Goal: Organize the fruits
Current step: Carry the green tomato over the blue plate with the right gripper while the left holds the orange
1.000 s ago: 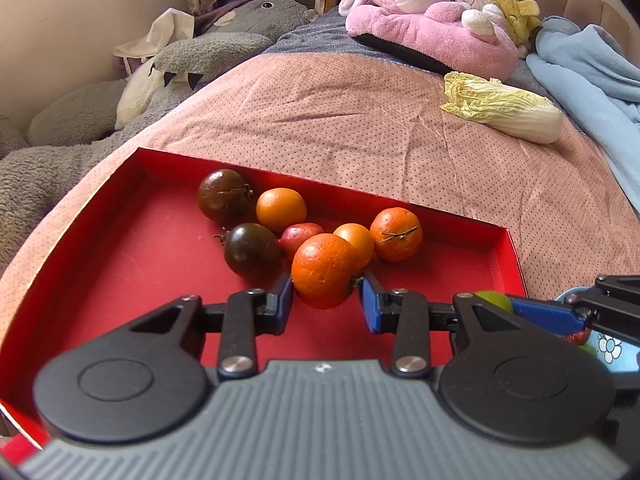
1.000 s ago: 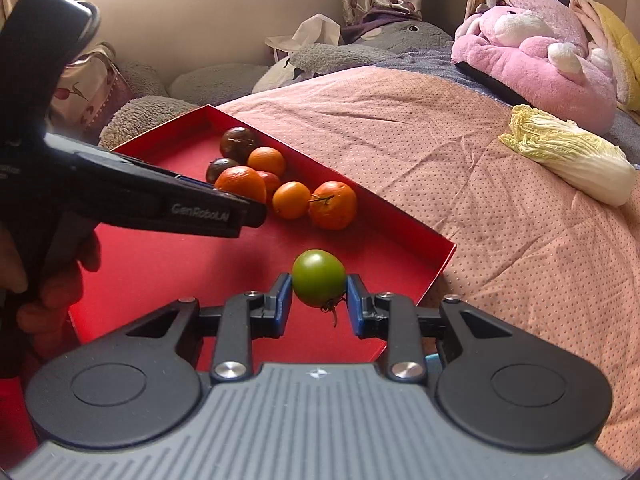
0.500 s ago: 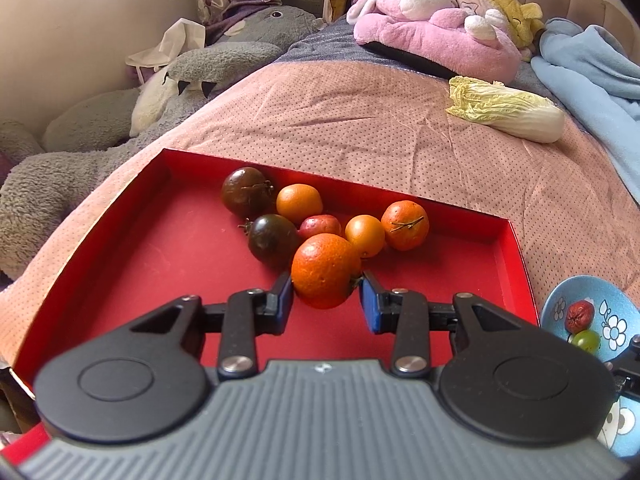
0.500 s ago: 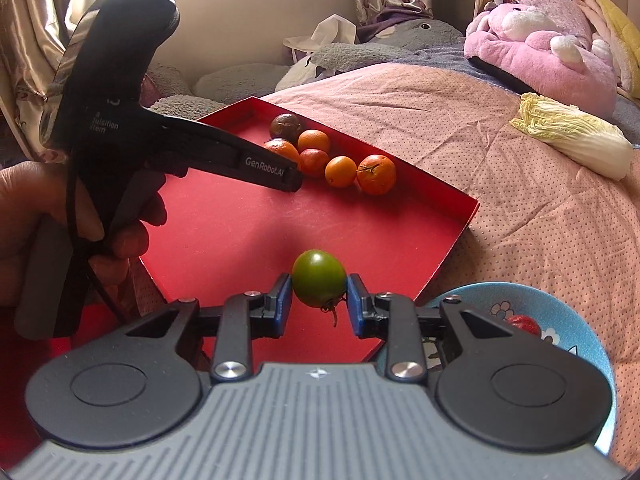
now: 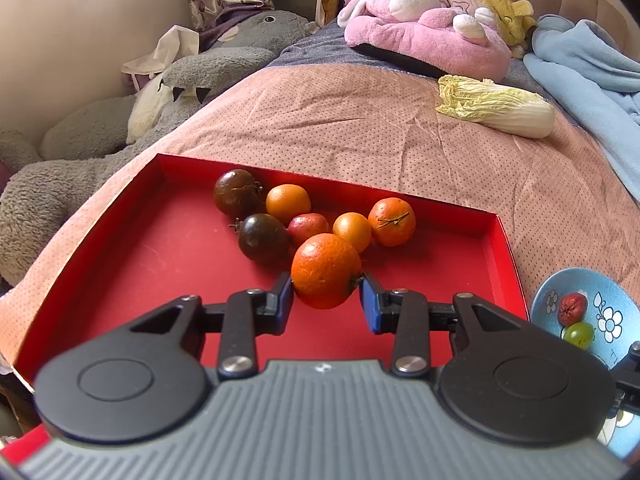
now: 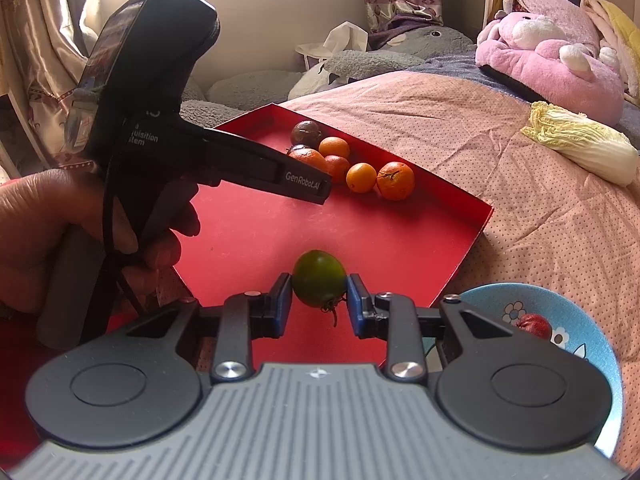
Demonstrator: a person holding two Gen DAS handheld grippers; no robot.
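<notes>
The large orange [image 5: 326, 270] sits clamped in the left hand-held gripper [image 5: 326, 294], raised above the red tray [image 5: 160, 256] just short of the fruit cluster [image 5: 312, 216] — likely headed there. The green tomato [image 6: 319, 278] is pinched in the right hand-held gripper [image 6: 319, 300] over the tray's near edge, beside the blue bowl [image 6: 592, 344] — probably its source. Tray and bowl lie on the bed [image 5: 340, 128].
</notes>
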